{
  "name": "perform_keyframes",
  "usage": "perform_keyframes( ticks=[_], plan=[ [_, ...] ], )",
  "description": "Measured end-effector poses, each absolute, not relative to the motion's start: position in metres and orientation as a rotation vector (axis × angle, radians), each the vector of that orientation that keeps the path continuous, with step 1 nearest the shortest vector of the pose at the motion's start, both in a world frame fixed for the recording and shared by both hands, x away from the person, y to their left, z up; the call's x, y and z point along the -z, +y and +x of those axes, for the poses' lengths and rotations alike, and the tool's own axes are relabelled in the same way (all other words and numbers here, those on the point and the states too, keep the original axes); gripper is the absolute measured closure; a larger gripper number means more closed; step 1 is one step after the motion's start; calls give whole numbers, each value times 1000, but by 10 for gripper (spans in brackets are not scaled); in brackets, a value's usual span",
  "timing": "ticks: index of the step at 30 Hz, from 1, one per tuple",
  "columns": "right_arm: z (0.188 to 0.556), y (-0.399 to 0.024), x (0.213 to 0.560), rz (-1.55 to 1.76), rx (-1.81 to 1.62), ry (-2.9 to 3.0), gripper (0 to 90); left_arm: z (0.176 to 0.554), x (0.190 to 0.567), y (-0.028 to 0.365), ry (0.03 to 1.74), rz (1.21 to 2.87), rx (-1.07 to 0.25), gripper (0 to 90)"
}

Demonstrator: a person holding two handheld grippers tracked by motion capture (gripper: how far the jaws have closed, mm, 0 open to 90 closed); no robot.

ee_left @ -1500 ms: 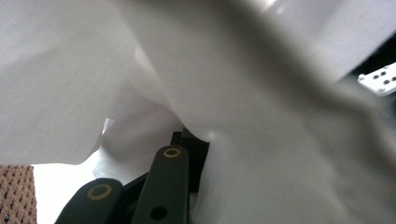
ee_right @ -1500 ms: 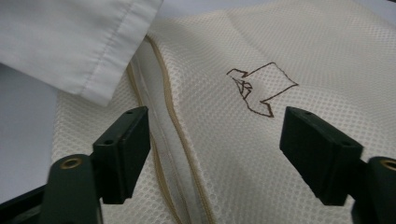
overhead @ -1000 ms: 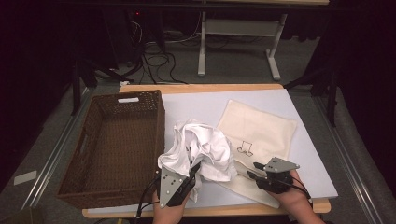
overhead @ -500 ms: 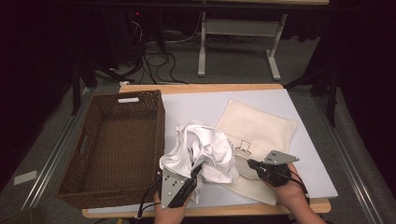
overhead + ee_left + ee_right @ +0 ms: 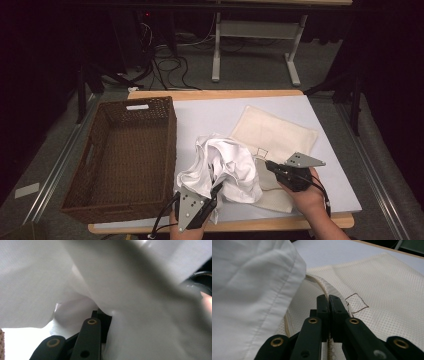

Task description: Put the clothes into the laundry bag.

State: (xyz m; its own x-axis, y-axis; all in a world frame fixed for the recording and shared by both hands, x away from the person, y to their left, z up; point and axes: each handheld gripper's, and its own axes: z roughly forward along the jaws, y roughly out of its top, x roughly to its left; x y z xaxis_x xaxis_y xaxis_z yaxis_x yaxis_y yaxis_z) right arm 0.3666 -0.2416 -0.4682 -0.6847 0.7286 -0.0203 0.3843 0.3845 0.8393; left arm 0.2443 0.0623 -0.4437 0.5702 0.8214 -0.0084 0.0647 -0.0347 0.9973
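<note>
The white garment (image 5: 222, 167) lies crumpled near the front of the tabletop (image 5: 210, 115), a soft heap of smooth woven cloth with a stitched hem that shows in the right gripper view (image 5: 249, 297). Its left edge hangs just beside the wicker basket (image 5: 122, 150), and its right side lies over the near corner of the mesh laundry bag (image 5: 277, 135).

The left gripper (image 5: 212, 192) comes up from the front edge under the heap. In the left gripper view white cloth (image 5: 125, 290) drapes over the black fingers (image 5: 90, 337), which stand close together with cloth folded about them; whether they truly pinch it cannot be told.

The right gripper (image 5: 268, 165), held in the person's right hand (image 5: 305, 192), points left at the bag's rim. In the right gripper view its fingers (image 5: 323, 312) have just closed and are pressed flat together on the cream rim of the bag (image 5: 384, 282), where a zip line runs. The bag is a flat, roughly square pouch of fine dotted mesh with a small brown-stitched square patch (image 5: 357, 302).

The basket is a deep rectangle of dark brown weave with cut-out handles, and nothing lies inside it. The tabletop has a pale grey-blue surface with a wooden edge.
</note>
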Motion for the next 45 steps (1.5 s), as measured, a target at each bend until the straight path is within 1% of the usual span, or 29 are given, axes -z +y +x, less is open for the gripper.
perform_keyframes(
  ticks=[11, 16, 21, 24, 31, 36, 37, 38, 40, 45],
  plan=[
    [365, -244, 456, 957, -1309, 2208, 883, 242, 451, 44, 766, 1551, -687, 760],
    [363, -242, 452, 941, -1343, 2198, 883, 252, 460, 34, 792, 1582, -675, 760],
    [361, -242, 448, 931, -1378, 2187, 883, 264, 466, 27, 826, 1607, -691, 760],
    [360, -242, 448, 926, -1388, 2189, 882, 273, 460, 29, 840, 1609, -702, 761],
    [359, -241, 448, 922, -1403, 2190, 882, 285, 443, 26, 805, 1609, -749, 761],
    [358, -241, 449, 927, -1404, 2187, 883, 289, 459, 18, 807, 1645, -722, 760],
    [358, -241, 449, 931, -1404, 2189, 882, 291, 470, 13, 812, 1675, -702, 760],
    [358, -241, 449, 931, -1404, 2189, 882, 291, 470, 13, 812, 1675, -702, 761],
    [358, -241, 450, 936, -1400, 2190, 882, 293, 483, 7, 808, 1736, -675, 760],
    [359, -241, 449, 935, -1407, 2182, 882, 292, 490, -1, 791, 1774, -663, 759]
  ],
)
